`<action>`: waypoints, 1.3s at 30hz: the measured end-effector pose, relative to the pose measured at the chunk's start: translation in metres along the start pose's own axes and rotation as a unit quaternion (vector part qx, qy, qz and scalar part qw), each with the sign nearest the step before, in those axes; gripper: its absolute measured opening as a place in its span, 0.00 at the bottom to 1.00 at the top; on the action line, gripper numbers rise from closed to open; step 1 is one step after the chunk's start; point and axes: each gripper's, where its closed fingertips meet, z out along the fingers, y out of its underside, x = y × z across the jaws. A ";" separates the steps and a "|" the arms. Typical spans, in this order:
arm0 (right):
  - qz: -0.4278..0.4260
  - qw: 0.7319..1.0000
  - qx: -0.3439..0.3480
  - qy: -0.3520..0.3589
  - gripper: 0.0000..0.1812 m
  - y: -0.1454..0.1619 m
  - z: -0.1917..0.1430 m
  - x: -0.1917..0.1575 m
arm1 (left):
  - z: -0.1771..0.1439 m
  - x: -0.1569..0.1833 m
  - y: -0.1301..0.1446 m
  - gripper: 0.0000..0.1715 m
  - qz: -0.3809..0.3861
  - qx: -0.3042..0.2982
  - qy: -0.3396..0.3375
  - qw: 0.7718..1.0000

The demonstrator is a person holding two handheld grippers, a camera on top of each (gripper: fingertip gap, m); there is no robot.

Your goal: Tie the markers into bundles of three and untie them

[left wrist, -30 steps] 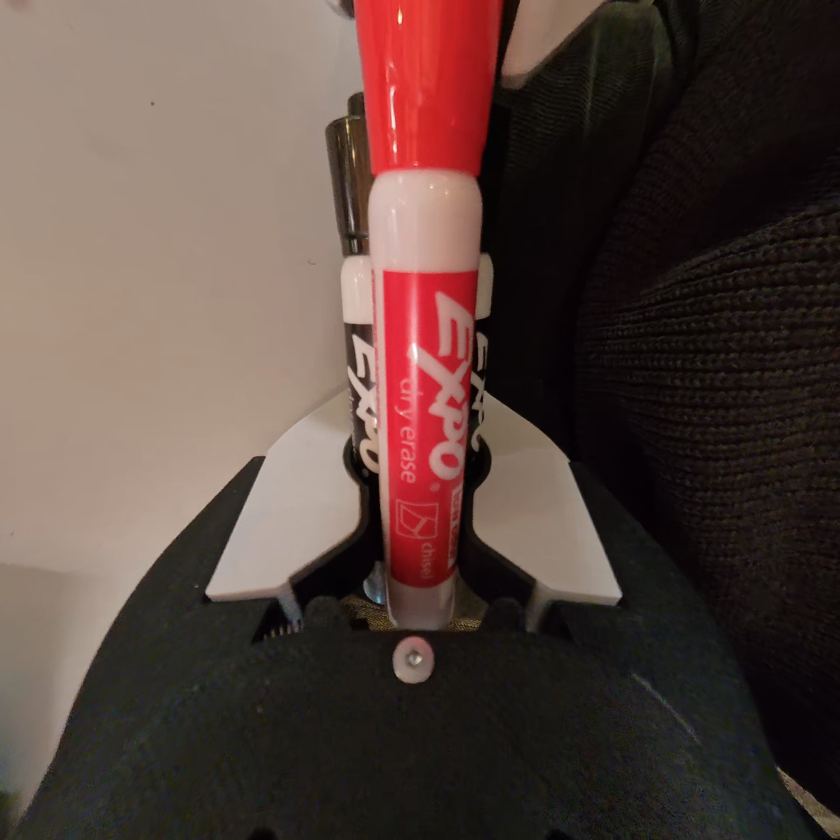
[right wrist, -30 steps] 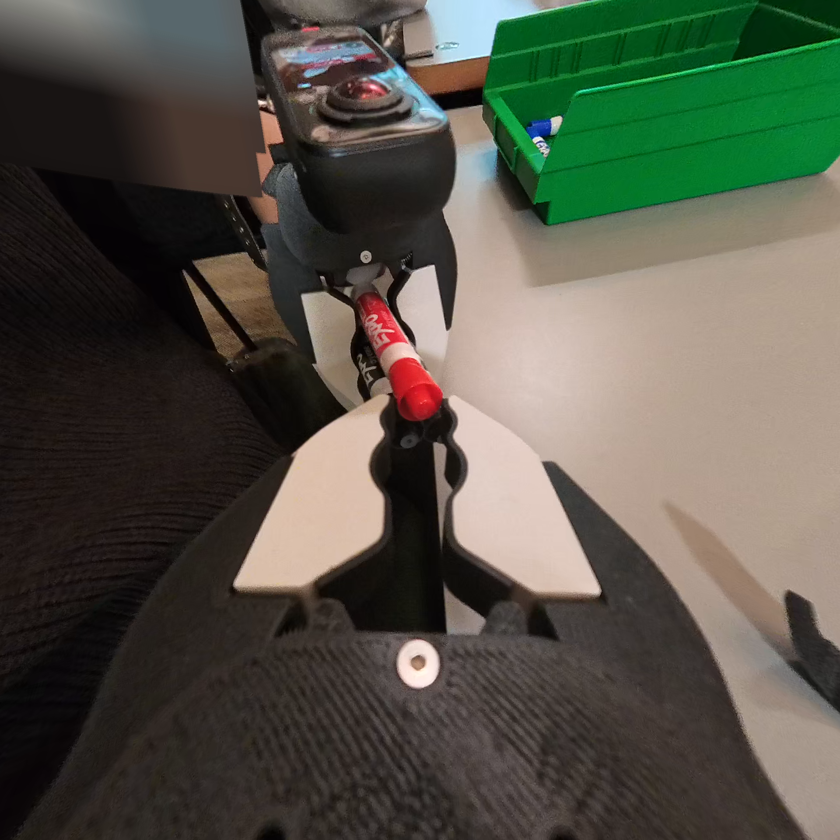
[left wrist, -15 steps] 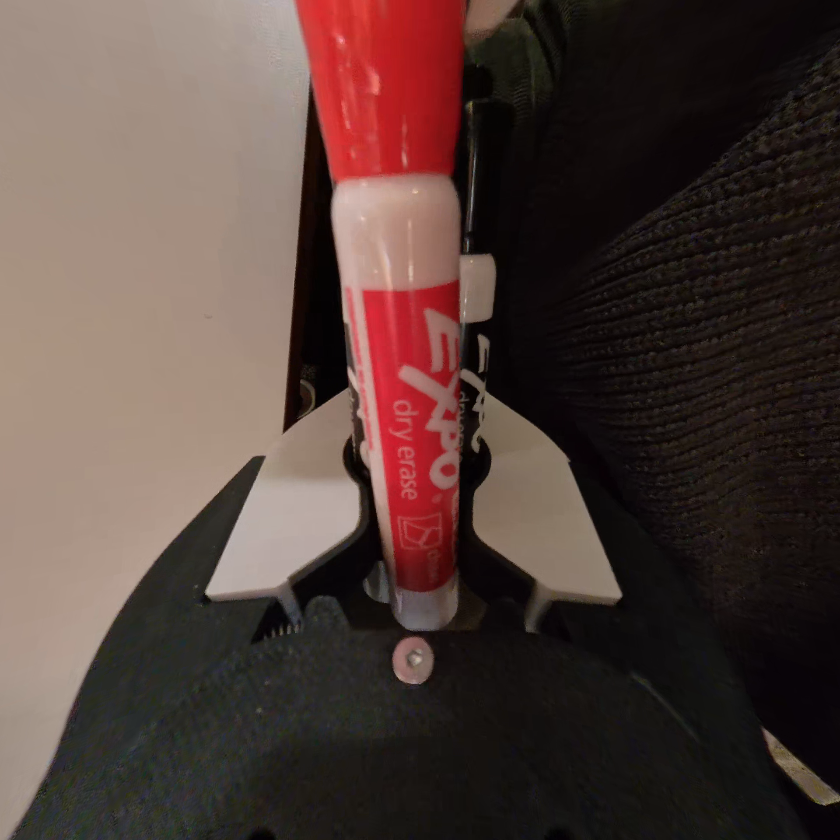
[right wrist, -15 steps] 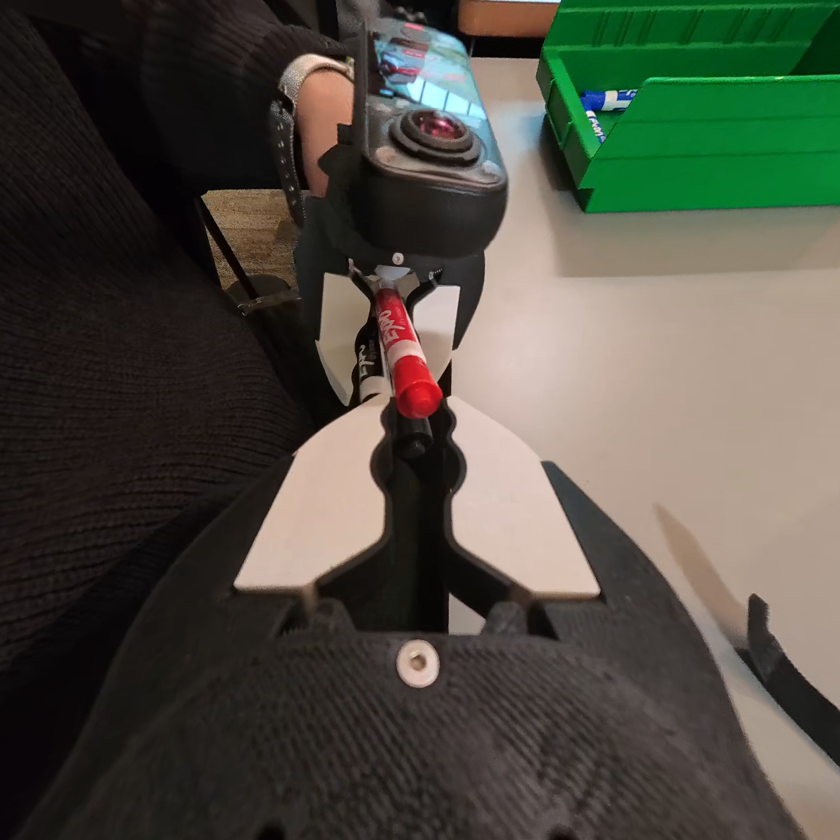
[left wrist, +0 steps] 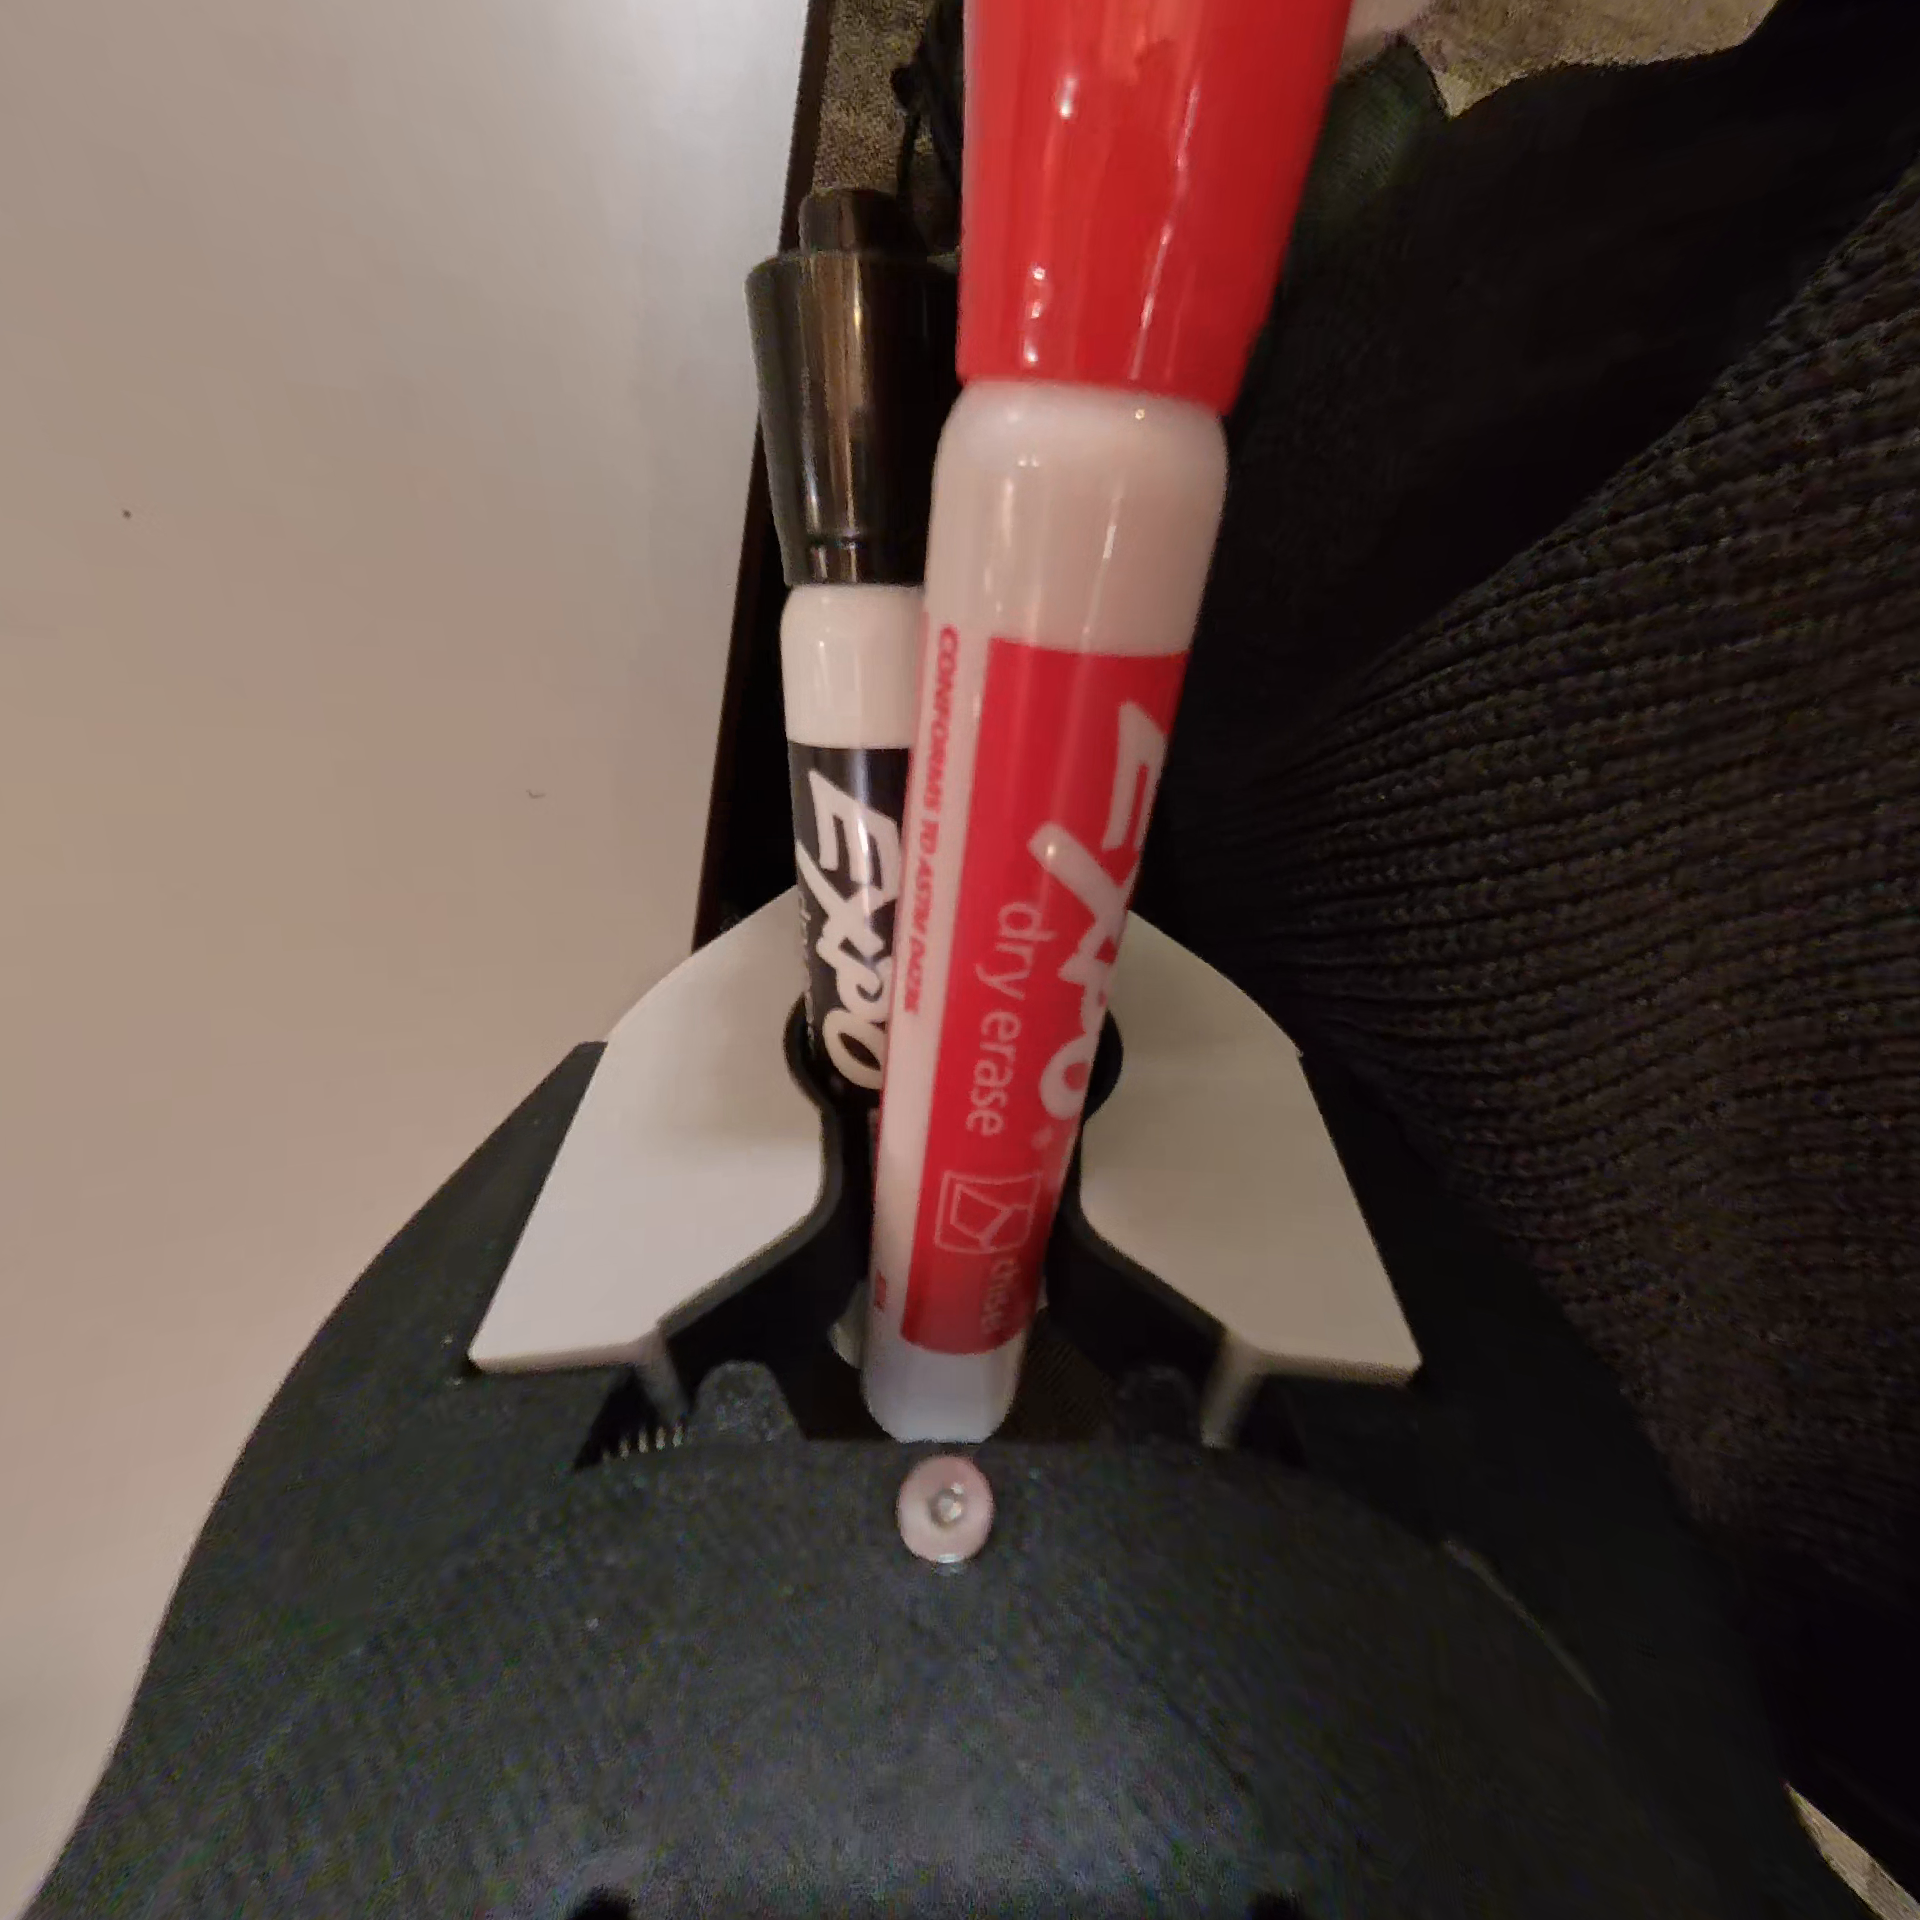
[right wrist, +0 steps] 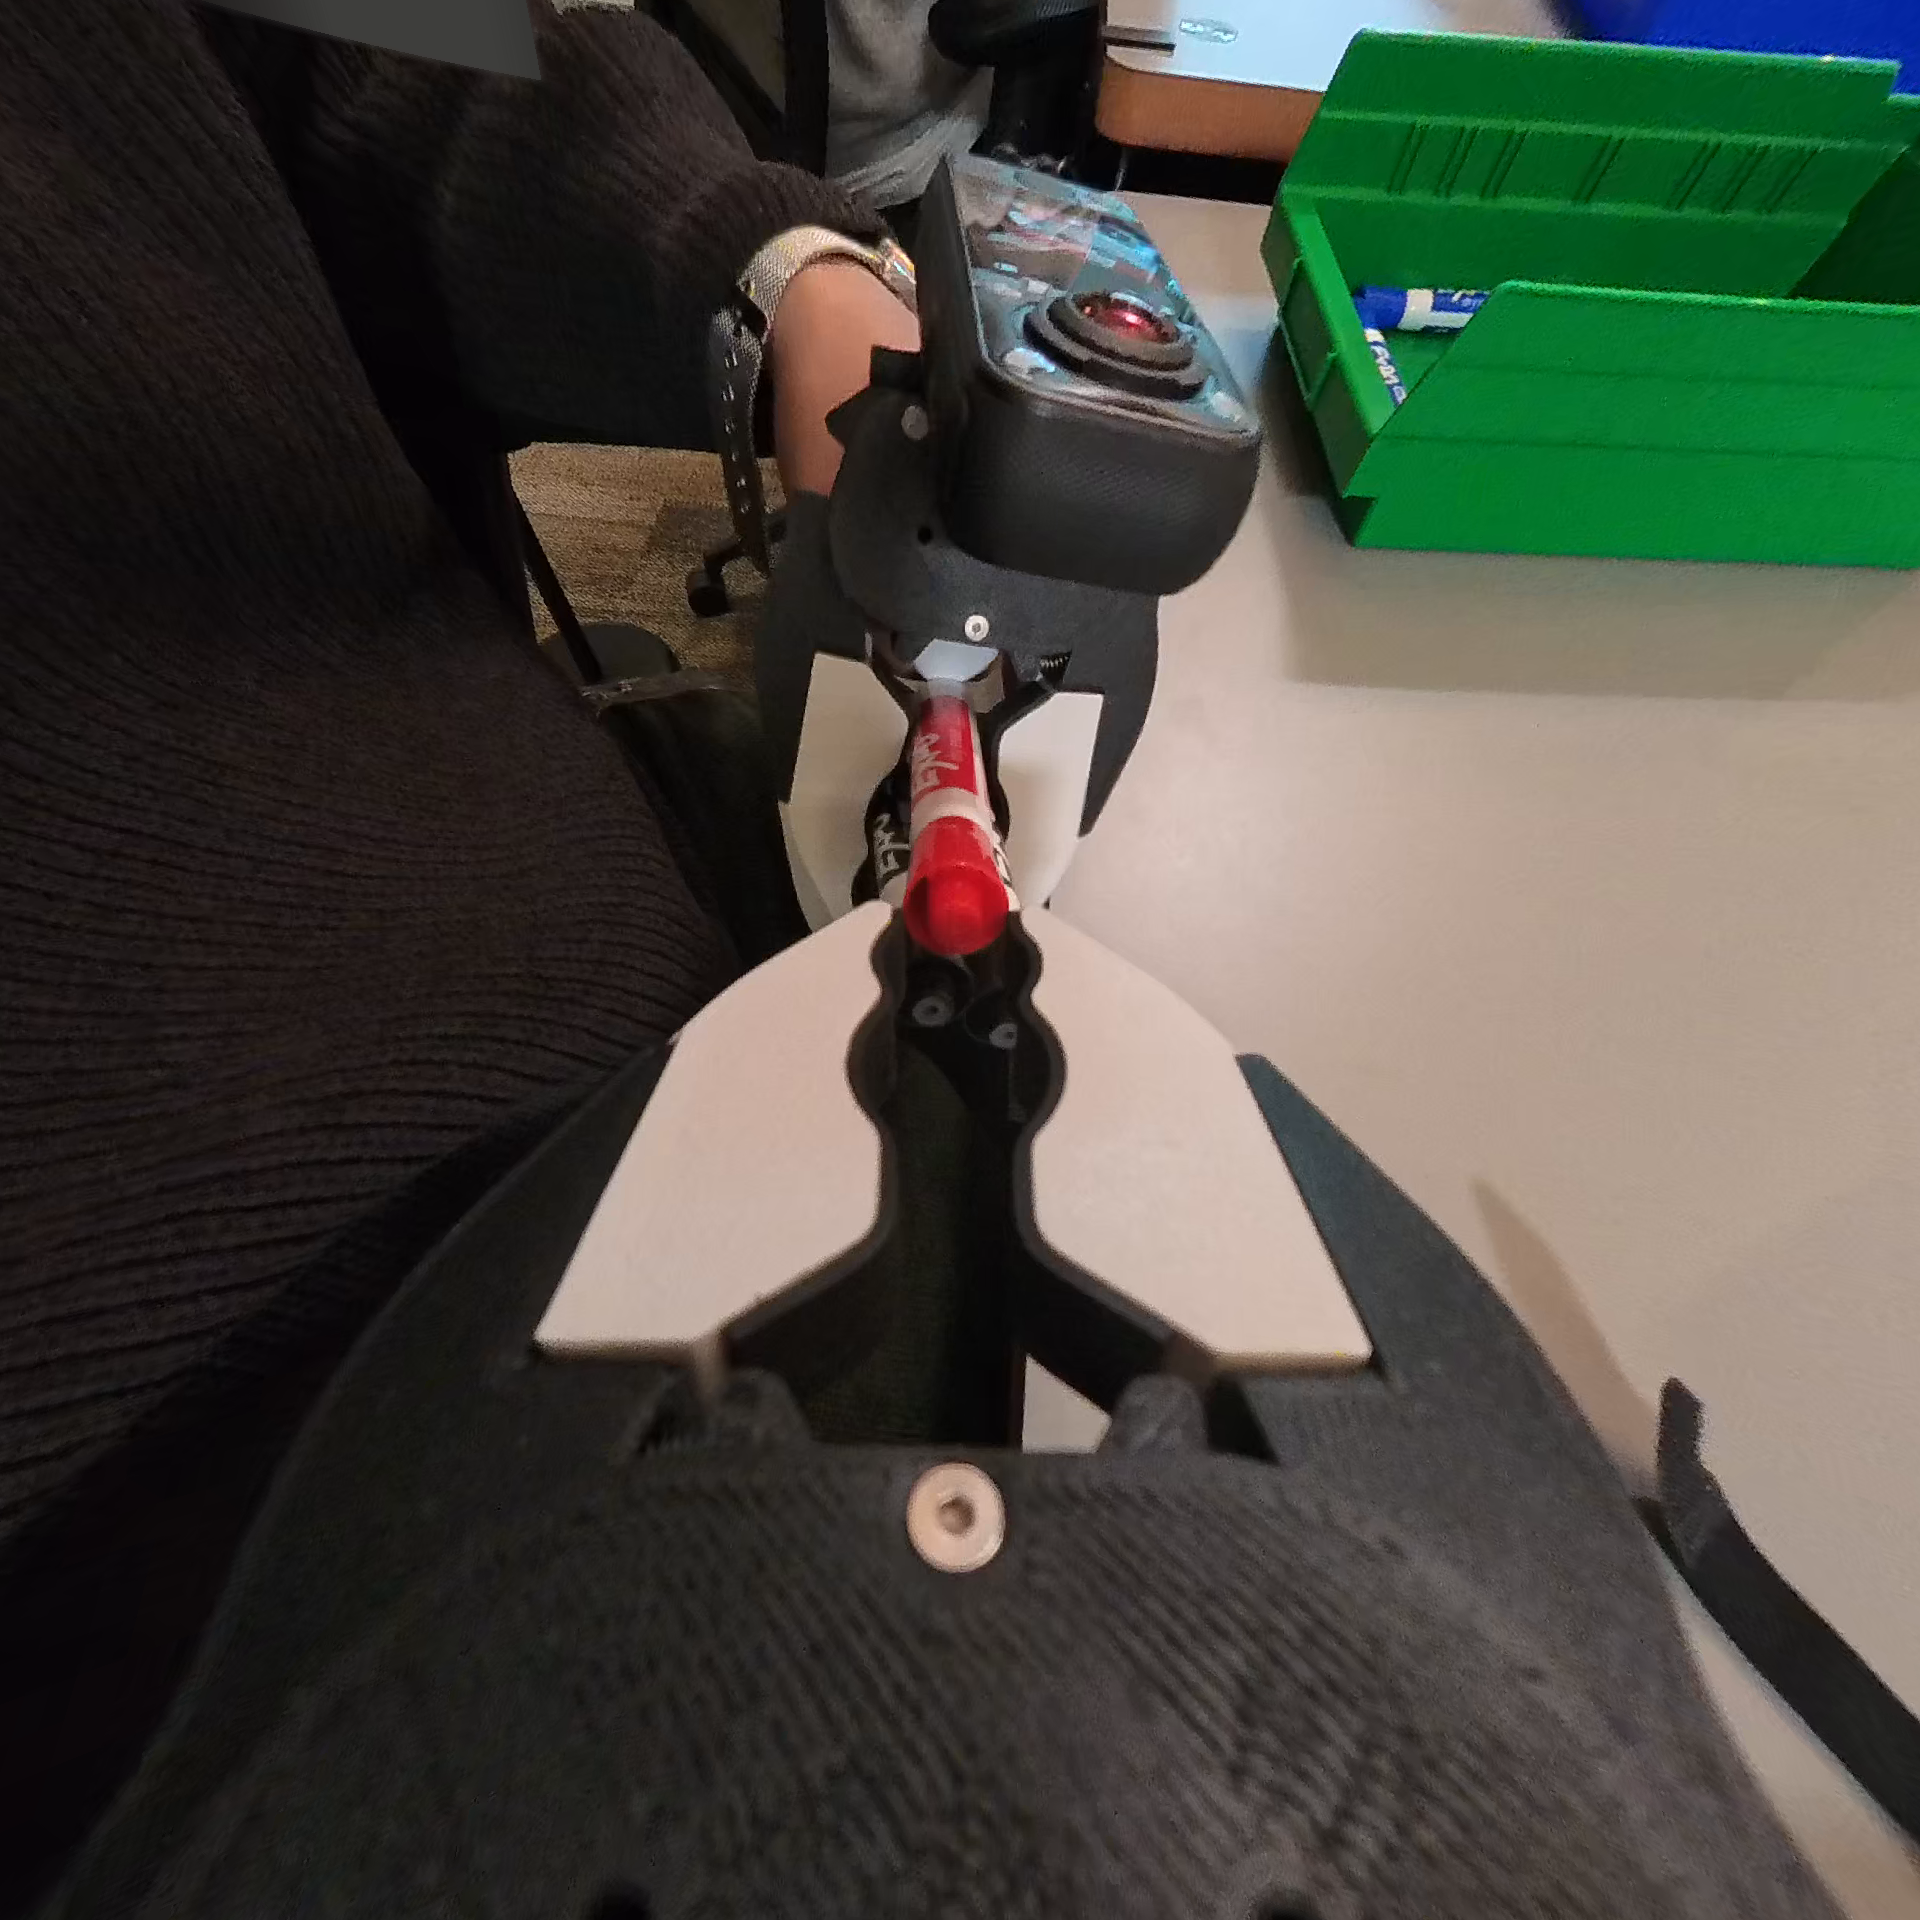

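A pale table [right wrist: 1455, 935] holds a green bin [right wrist: 1621, 416] with a blue marker [right wrist: 1418, 307] inside. The left gripper [left wrist: 951, 997] pinches a red marker [left wrist: 1049, 831] and a black marker [left wrist: 842, 665] side by side. The right gripper [right wrist: 956, 935] is nearly pressed together at the red marker's cap; whether it squeezes it is hard to tell. A person's dark knit sleeve [right wrist: 260, 727] is beside them.

Two black-bodied grippers with white finger plates show: the left gripper [right wrist: 940, 831] and the right gripper [right wrist: 956, 935]. One red-capped white dry-erase marker [left wrist: 1049, 831] and one black-capped white dry-erase marker [left wrist: 847, 665] stand together. One green plastic bin [right wrist: 1621, 416] sits near the desk's [right wrist: 1455, 935] far edge, with two blue-capped markers [right wrist: 1408, 312] visible in it.
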 end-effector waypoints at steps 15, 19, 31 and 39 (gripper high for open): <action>-0.017 0.999 -0.040 0.010 0.10 0.009 0.007 -0.002 | 0.006 0.002 0.000 0.25 0.008 -0.013 -0.010 1.000; -0.005 0.999 -0.037 0.010 0.10 0.012 0.007 0.001 | 0.004 0.000 0.002 0.25 -0.001 -0.027 -0.019 0.999; 0.011 0.998 -0.051 0.033 0.13 0.026 0.008 0.014 | -0.002 -0.008 0.011 0.25 -0.047 -0.061 -0.040 0.996; 0.027 0.997 -0.030 0.062 0.15 0.027 0.007 0.029 | -0.006 -0.013 0.020 0.25 -0.075 -0.089 -0.055 0.992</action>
